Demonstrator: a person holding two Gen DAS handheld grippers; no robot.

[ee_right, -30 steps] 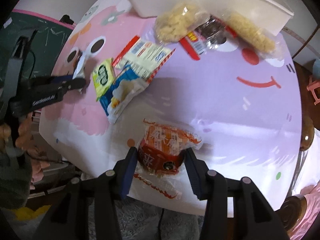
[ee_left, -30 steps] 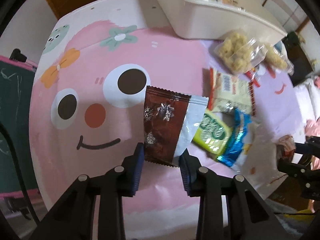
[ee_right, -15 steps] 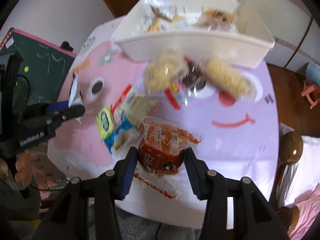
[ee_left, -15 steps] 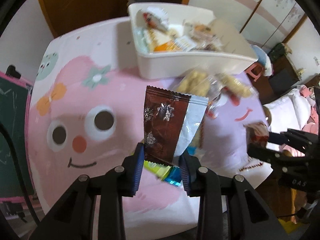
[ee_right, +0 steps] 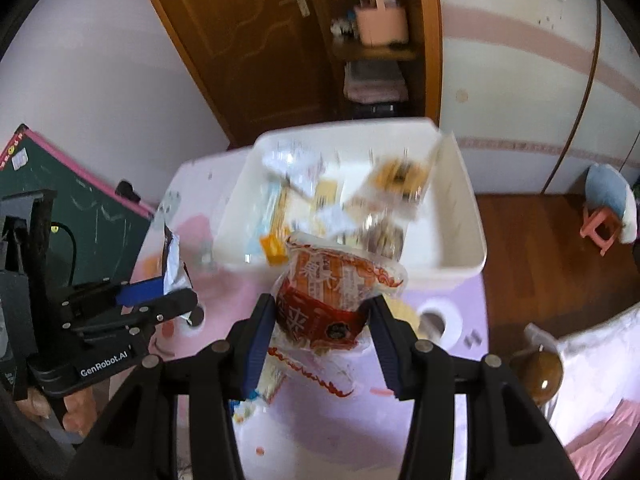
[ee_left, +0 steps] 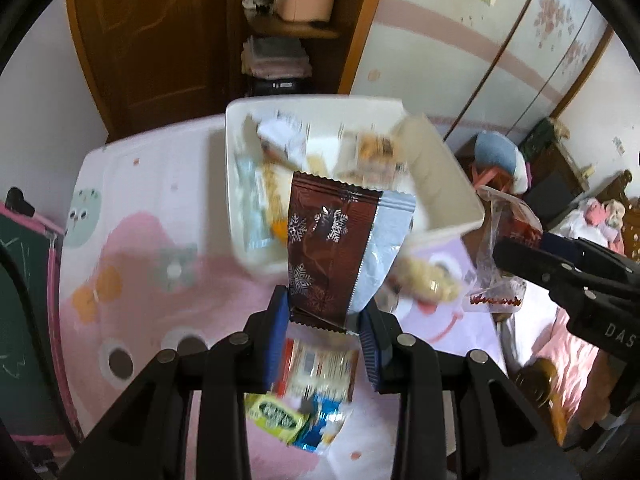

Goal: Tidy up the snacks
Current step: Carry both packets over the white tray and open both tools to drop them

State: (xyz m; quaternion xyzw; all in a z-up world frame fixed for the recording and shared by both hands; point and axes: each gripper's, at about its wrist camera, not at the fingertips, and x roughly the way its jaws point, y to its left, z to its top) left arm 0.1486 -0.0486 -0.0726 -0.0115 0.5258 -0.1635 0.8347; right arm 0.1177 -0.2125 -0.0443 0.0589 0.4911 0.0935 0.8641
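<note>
The left hand-held gripper (ee_left: 323, 326) grasps a brown snowflake-printed packet (ee_left: 330, 252); the right hand-held gripper (ee_right: 322, 322) grasps a red-orange snack bag (ee_right: 332, 292), both above the bench (ee_left: 152, 184) near the white bin (ee_right: 460, 216). "GenRobot.AI" marks the left one.
</note>
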